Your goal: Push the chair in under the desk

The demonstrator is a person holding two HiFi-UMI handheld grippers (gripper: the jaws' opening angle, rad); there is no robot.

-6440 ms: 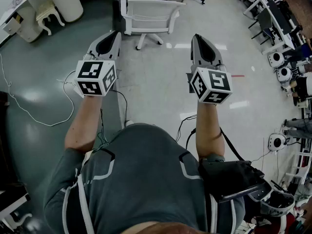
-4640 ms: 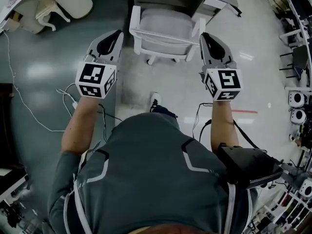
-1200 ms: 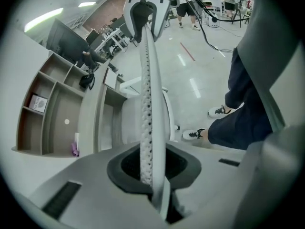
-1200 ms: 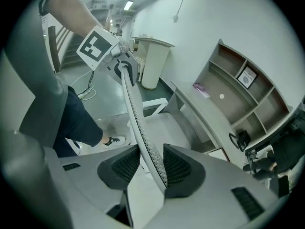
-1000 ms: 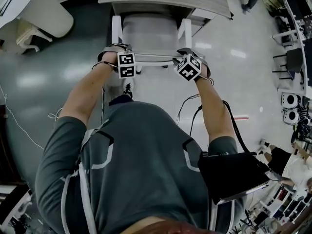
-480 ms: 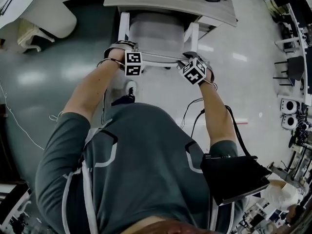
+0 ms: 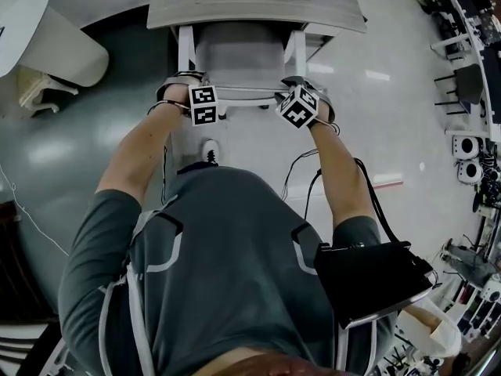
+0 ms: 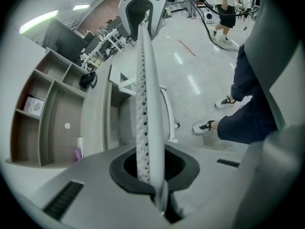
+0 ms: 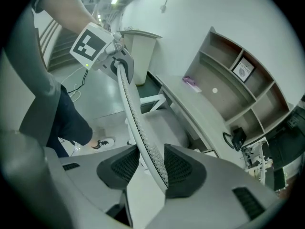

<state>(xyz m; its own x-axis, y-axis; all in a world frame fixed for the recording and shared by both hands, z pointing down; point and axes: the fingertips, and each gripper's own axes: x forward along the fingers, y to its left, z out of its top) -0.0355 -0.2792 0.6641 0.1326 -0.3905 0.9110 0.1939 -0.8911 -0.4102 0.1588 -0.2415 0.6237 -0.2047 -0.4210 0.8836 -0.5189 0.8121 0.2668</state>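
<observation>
Glossy floor (image 7: 391, 124) is seen around the workstation. The left gripper (image 8: 148, 173) is clamped on the chair (image 7: 239, 53) backrest (image 7: 243, 92). The right gripper (image 9: 145, 168) is set loosely astride it, jaws just widened. The seat is partly tucked beneath the desk (image 7: 250, 10) front edge, so further pushing is judged necessary.

The desk (image 7: 258, 6) overhangs the chair (image 7: 239, 53); side floor (image 7: 391, 124) open.

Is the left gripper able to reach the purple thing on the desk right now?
Probably not: the left gripper is shut on the chair backrest, and the seat lies between it and the purple thing.
</observation>
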